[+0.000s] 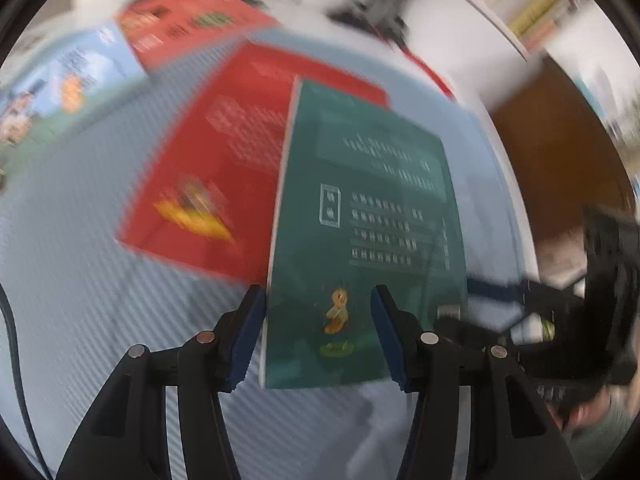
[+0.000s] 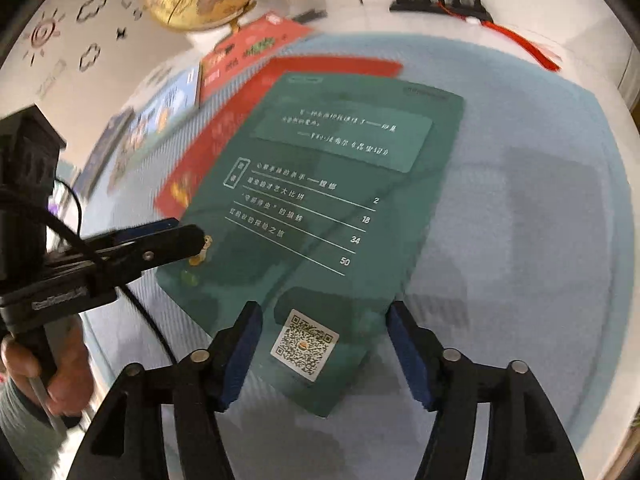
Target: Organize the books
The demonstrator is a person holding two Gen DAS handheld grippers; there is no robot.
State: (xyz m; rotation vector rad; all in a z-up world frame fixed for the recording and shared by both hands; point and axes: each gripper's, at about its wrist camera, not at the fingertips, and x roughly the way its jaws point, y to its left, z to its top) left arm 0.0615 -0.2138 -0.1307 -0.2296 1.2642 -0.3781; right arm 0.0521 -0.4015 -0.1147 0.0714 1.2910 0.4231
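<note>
Both our grippers — left (image 1: 318, 334), right (image 2: 324, 354) — hang half-open, empty, over the green book (image 2: 316, 208); next, we grip its edges.

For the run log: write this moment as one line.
left gripper: open, over green book | right gripper: open, above its QR code | green book overlaps red book | blue mat

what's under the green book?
The green book overlaps a red book lying on the blue mat. The red book's right part is covered; anything else beneath is hidden.

Green book (image 2: 320, 208) flat, overlapping red book (image 1: 224, 168)
</note>
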